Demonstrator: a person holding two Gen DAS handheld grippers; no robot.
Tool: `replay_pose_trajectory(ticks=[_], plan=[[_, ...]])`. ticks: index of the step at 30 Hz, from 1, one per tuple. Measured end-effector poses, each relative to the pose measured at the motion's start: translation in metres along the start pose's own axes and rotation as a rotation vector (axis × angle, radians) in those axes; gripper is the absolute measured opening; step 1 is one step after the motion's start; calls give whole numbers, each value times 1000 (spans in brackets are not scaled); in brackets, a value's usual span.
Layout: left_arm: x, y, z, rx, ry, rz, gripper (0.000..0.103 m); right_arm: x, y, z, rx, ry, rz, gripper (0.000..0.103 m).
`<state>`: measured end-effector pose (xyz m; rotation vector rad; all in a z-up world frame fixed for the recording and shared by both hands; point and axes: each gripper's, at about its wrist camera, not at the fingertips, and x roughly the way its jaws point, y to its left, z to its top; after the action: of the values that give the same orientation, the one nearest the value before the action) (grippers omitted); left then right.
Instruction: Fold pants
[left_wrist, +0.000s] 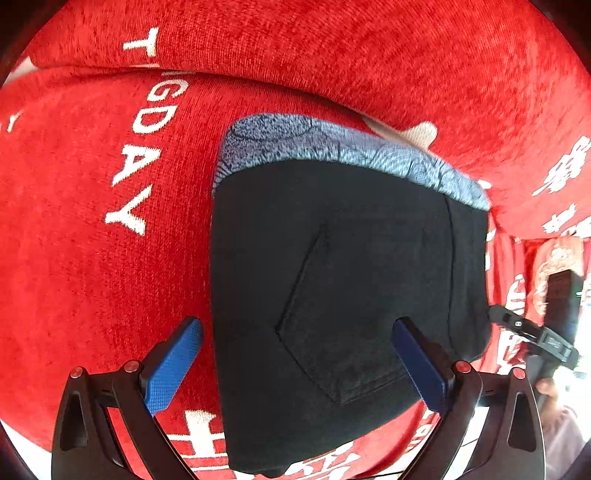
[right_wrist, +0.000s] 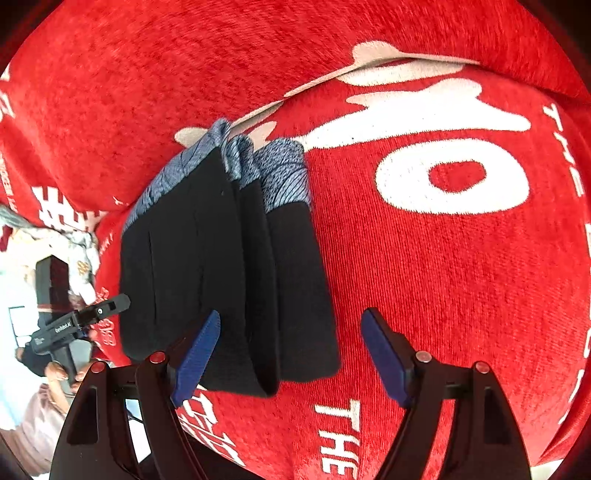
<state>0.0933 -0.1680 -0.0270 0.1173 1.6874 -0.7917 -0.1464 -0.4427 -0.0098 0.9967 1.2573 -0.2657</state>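
The black pants (left_wrist: 332, 277) lie folded into a thick stack on the red cover, with a blue-grey patterned band (left_wrist: 332, 144) along the far end and a back pocket facing up. In the right wrist view the pants (right_wrist: 221, 258) show several stacked layers. My left gripper (left_wrist: 297, 363) hovers open over the stack's near left edge, one blue pad (left_wrist: 177, 365) over red cloth, the other over the pants. My right gripper (right_wrist: 291, 354) hovers open over the stack's near right corner, gripping nothing. Each gripper appears in the other's view: the right gripper (left_wrist: 532, 332) and the left gripper (right_wrist: 85, 317).
The red cover (right_wrist: 424, 277) with white lettering spans a seat and a back cushion, with a seam (left_wrist: 258, 77) between them. A pale patterned cloth (right_wrist: 48, 229) lies past the seat's left edge. A person's hand (right_wrist: 59, 373) holds the left gripper's handle.
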Motion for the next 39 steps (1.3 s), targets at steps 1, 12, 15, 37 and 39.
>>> replay_pose_trajectory(ticks=[1, 12, 15, 37, 39], plan=[[0, 2, 3, -4, 4, -31, 102, 1, -2, 1, 4, 2, 16, 81], [30, -7, 9, 70, 48, -56, 102, 36, -15, 31, 0, 119, 252, 83], [39, -10, 12, 68, 40, -56, 102, 45, -7, 32, -40, 144, 243, 86], [-29, -25, -44, 157, -48, -59, 59, 6, 53, -10, 5, 95, 341, 42], [-38, -16, -57, 171, -58, -24, 59, 9, 62, -25, 14, 100, 359, 41]])
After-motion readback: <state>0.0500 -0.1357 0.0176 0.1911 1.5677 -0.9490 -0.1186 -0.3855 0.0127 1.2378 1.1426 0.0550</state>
